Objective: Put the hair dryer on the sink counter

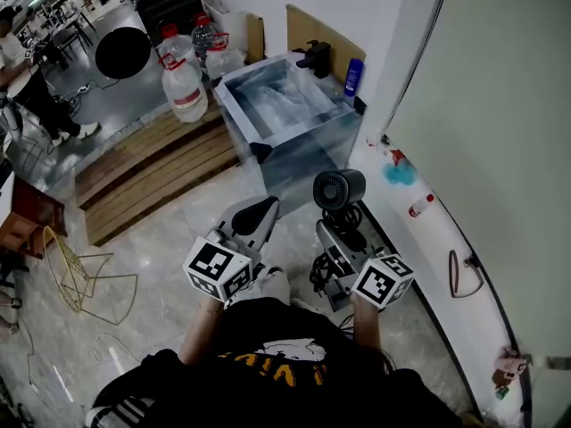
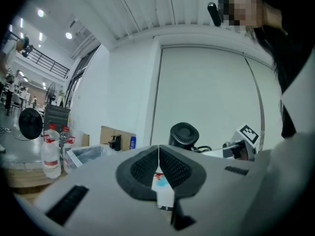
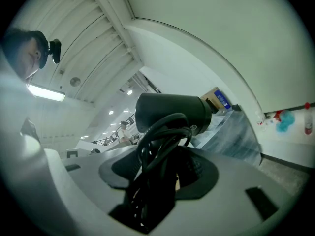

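Note:
My right gripper point(image 1: 344, 228) is shut on the handle of a black hair dryer point(image 1: 338, 189), whose coiled black cord hangs along the jaws. In the right gripper view the hair dryer point(image 3: 172, 111) fills the middle, its barrel above the pads. My left gripper point(image 1: 256, 216) is beside it to the left, shut with nothing held; its pads point(image 2: 170, 167) meet in the left gripper view, where the hair dryer point(image 2: 183, 134) shows just beyond. Ahead stands the sink counter point(image 1: 234, 105), a box-shaped basin with a black faucet point(image 1: 314, 58) and a blue bottle point(image 1: 353, 77) at its far end.
Large water bottles point(image 1: 185, 89) stand left of the sink on a wooden platform point(image 1: 147, 169). A yellow wire frame point(image 1: 76, 275) lies on the floor at the left. A white wall and curved panel point(image 1: 464, 266) close off the right side. A person point(image 1: 31, 92) stands far left.

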